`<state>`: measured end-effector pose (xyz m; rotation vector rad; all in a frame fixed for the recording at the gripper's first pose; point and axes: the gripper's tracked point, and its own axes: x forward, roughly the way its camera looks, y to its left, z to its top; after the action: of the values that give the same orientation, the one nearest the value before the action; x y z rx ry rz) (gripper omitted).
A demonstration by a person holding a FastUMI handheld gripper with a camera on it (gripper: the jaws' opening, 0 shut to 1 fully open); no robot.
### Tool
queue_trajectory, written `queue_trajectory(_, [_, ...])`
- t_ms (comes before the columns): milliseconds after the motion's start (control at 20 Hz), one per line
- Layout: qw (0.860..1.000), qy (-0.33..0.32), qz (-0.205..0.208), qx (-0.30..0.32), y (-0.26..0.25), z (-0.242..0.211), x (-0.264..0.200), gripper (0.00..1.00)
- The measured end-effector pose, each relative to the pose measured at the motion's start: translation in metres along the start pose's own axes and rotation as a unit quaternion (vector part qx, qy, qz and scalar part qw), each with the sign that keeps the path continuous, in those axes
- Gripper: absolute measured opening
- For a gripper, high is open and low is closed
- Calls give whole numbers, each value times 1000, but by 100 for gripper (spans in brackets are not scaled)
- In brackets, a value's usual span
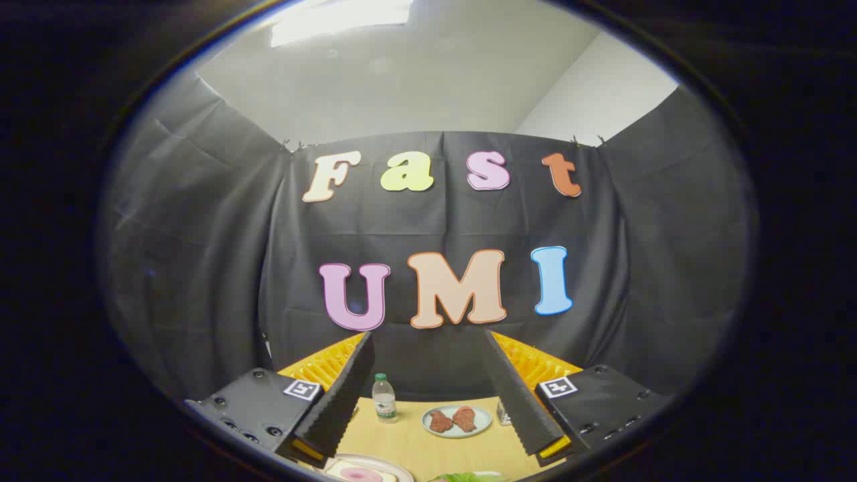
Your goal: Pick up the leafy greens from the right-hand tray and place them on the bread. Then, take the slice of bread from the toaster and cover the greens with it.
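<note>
My gripper (428, 338) is held high over the table and stands open, with nothing between its fingers. Far below, near the left finger, lies a slice of bread (361, 474) with a pink round of meat on a white plate (388, 462). By the right finger the leafy greens (465, 477) peek in at the near table edge. The toaster cannot be made out; a small metallic thing (503, 418) shows just beside the right finger.
A small water bottle (384, 397) stands at the back of the wooden table (415, 442). To its right sits a pale plate (456, 422) with two brown pieces of meat. The black booth cloth closes the back.
</note>
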<state>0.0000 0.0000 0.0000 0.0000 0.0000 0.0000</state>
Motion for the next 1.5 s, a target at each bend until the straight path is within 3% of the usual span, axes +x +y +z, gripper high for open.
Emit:
queue_trajectory(1100, [1000,15,15,11,-2,-14,15,100])
queue_trajectory(1500, [997,40,70,9,5,-30,21,100])
